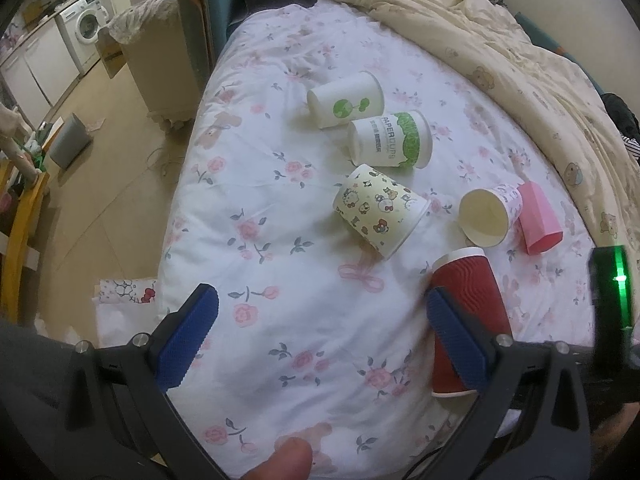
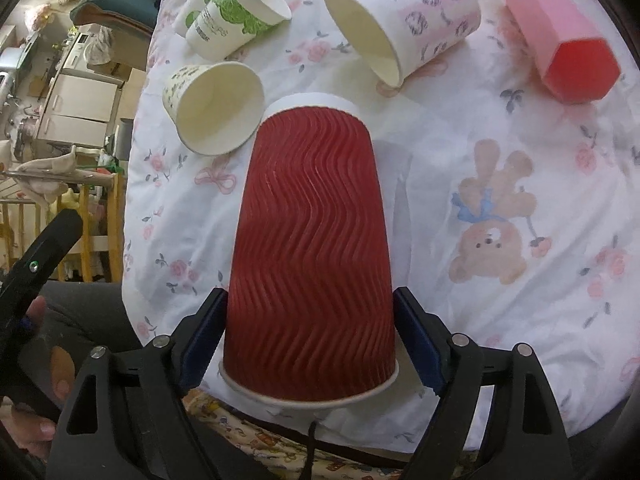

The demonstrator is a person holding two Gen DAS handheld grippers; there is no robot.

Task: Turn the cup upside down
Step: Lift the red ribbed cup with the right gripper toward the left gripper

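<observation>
A red ribbed paper cup (image 2: 310, 248) stands upside down on the floral bedsheet (image 2: 480, 140), rim down. My right gripper (image 2: 310, 332) has its blue pads on both sides of the cup near the rim. The left pad touches it; the right pad shows a thin gap. The same cup shows in the left wrist view (image 1: 468, 312), partly behind my left gripper's right finger (image 1: 456, 332). My left gripper (image 1: 320, 320) is open and empty above the sheet.
Other cups lie on their sides: a cartoon-print cup (image 1: 380, 210), two white-and-green cups (image 1: 346, 100) (image 1: 390, 144), a pink-patterned cup (image 1: 490, 216) and a pink hexagonal cup (image 1: 538, 218). A beige quilt (image 1: 500, 40) is bunched at the back. The bed edge drops left to the floor (image 1: 100, 160).
</observation>
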